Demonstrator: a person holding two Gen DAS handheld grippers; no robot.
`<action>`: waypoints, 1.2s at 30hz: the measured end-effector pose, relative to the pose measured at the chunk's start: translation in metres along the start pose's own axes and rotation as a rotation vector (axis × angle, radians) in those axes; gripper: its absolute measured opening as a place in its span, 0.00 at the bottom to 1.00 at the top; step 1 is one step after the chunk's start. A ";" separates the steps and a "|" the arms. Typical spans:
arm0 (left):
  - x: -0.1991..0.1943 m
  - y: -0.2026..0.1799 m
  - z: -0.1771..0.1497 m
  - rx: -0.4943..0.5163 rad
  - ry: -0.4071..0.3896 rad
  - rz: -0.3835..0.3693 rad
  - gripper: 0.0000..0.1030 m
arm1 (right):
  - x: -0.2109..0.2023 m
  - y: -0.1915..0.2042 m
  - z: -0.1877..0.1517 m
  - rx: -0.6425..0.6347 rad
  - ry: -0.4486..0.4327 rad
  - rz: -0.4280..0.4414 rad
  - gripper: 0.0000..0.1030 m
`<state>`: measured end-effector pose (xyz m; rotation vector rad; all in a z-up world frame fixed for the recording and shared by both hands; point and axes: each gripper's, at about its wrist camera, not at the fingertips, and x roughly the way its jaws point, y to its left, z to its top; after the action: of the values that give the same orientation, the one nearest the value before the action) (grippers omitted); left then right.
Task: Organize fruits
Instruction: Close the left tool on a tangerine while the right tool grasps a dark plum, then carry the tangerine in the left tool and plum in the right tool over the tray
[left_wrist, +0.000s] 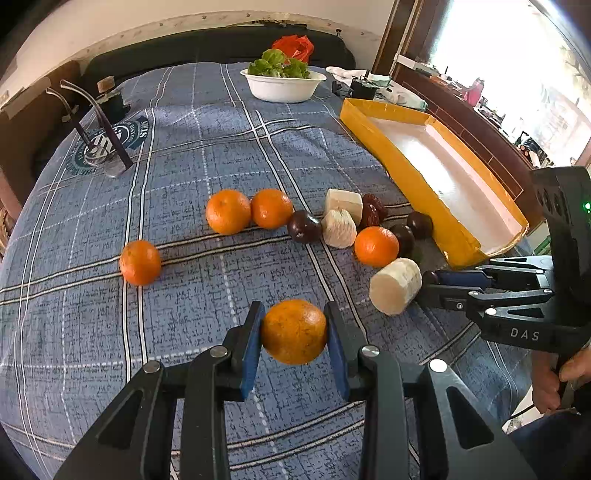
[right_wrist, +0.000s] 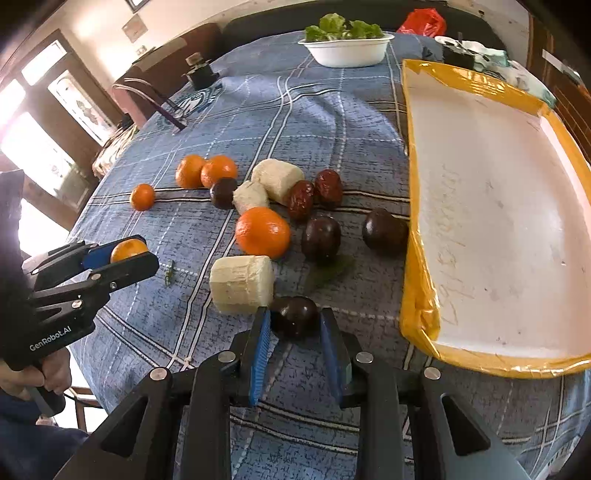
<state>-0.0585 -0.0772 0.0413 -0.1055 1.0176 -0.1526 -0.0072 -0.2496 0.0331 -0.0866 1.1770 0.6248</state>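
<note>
A table under a blue plaid cloth (left_wrist: 184, 122) held scattered fruit beside a yellow-rimmed tray (right_wrist: 417, 258).

Nearest, the left gripper (left_wrist: 294, 332) clamped an orange (left_wrist: 294, 331) clear of the cloth; the right gripper (right_wrist: 295, 319) had closed on a dark plum (right_wrist: 295, 315), just beside a peeled white chunk (right_wrist: 242, 282). The plum's underside was hidden. Beyond lay oranges, plums, red dates. Farthest, a white bowl of greens (left_wrist: 282, 86); clutter behind stayed indistinct.

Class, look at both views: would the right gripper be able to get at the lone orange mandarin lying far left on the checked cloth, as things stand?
Probably not directly. The right gripper is shut on a dark round plum, and the left gripper with its mandarin stands toward the lone orange mandarin.
</note>
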 end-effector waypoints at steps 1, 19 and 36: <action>0.000 0.000 0.000 -0.004 0.001 0.001 0.31 | 0.000 0.000 0.000 -0.007 0.000 0.000 0.28; 0.000 -0.034 0.017 0.021 -0.023 -0.011 0.31 | -0.077 -0.047 0.012 0.079 -0.166 -0.002 0.27; 0.009 -0.079 0.042 0.090 -0.025 -0.086 0.31 | -0.081 -0.098 -0.029 0.225 -0.094 -0.066 0.27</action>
<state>-0.0241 -0.1561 0.0688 -0.0693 0.9799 -0.2748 -0.0016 -0.3750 0.0676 0.0937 1.1417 0.4308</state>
